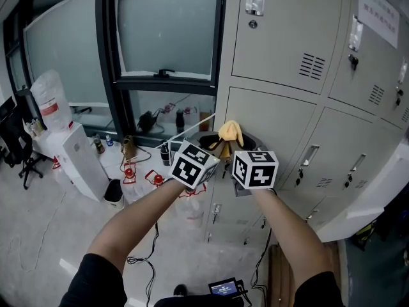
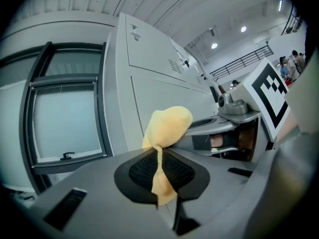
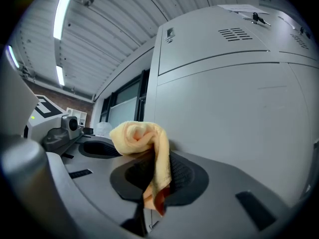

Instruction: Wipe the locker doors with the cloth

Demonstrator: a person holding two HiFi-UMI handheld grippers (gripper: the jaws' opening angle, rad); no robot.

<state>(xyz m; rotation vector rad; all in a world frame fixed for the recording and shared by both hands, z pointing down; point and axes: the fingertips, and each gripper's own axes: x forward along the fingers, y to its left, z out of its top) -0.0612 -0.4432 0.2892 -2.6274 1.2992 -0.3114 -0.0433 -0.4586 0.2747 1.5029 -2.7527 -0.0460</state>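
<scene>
A yellow cloth (image 1: pixel 230 132) is bunched between both grippers, close to the grey locker doors (image 1: pixel 271 117). My left gripper (image 1: pixel 216 147) is shut on one end of the cloth (image 2: pixel 167 128), which stands up from the black pads (image 2: pixel 172 171). My right gripper (image 1: pixel 235 148) is shut on the other end of the cloth (image 3: pixel 142 138), which rolls over its pads (image 3: pixel 182 176). Both grippers sit side by side, pointing at the lower locker door (image 3: pixel 239 113). Whether the cloth touches the door I cannot tell.
A dark-framed window (image 1: pixel 163 37) stands left of the lockers. Below it a white counter (image 1: pixel 137 155) carries bottles and cables. A water dispenser (image 1: pixel 67 139) and an office chair (image 1: pixel 19 139) are at the far left. Locker handles (image 1: pixel 308 153) stick out to the right.
</scene>
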